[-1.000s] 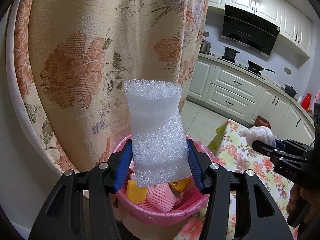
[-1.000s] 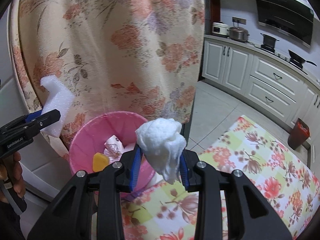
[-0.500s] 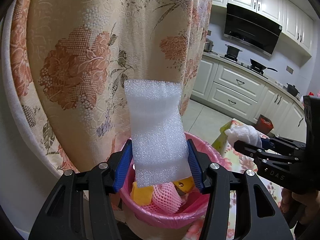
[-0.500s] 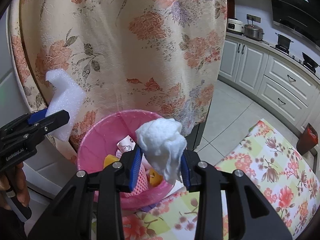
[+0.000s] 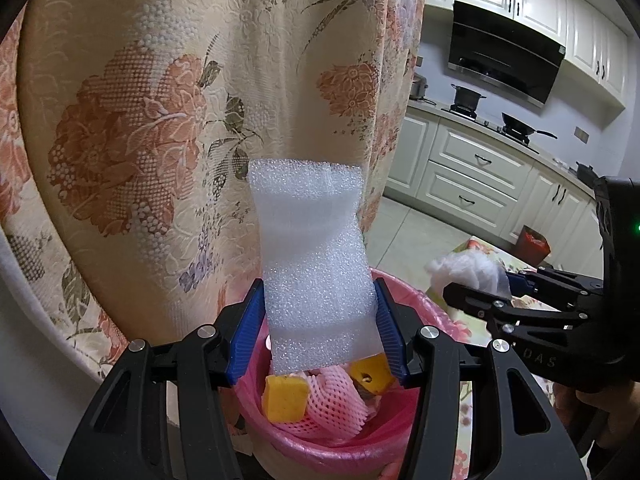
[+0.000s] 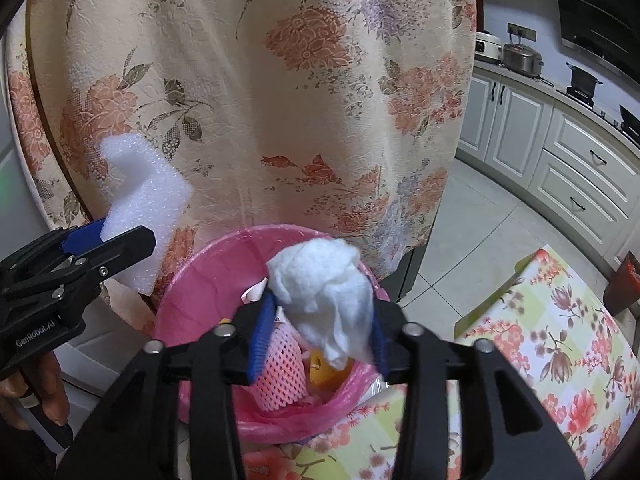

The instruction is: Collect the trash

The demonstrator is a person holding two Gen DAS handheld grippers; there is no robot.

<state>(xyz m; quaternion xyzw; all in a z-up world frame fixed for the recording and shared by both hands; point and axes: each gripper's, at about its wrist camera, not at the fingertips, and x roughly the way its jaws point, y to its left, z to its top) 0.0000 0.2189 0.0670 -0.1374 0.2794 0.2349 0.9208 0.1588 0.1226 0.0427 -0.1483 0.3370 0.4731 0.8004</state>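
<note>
- Left gripper [image 5: 320, 332]: jaws clamped on a white foam block [image 5: 314, 264], which stands upright out of the blue pads, over the near-left rim of the bin [image 5: 420, 308].
- Right gripper [image 6: 320, 336]: jaws clamped on a crumpled white tissue [image 6: 324, 288], held above the bin's near-right side.
- Bin has a pink liner [image 6: 208, 280]. Inside it: pink foam net [image 5: 336, 404], two orange-yellow chunks [image 5: 286, 400], and some paper I can't make out.
- Bin sits just past the corner of a table with a floral cloth [image 6: 560, 340]; floral curtain [image 6: 260, 100] hangs right behind it.
- In the right wrist view, the left gripper and foam are at the left, beside the bin's left rim.
</note>
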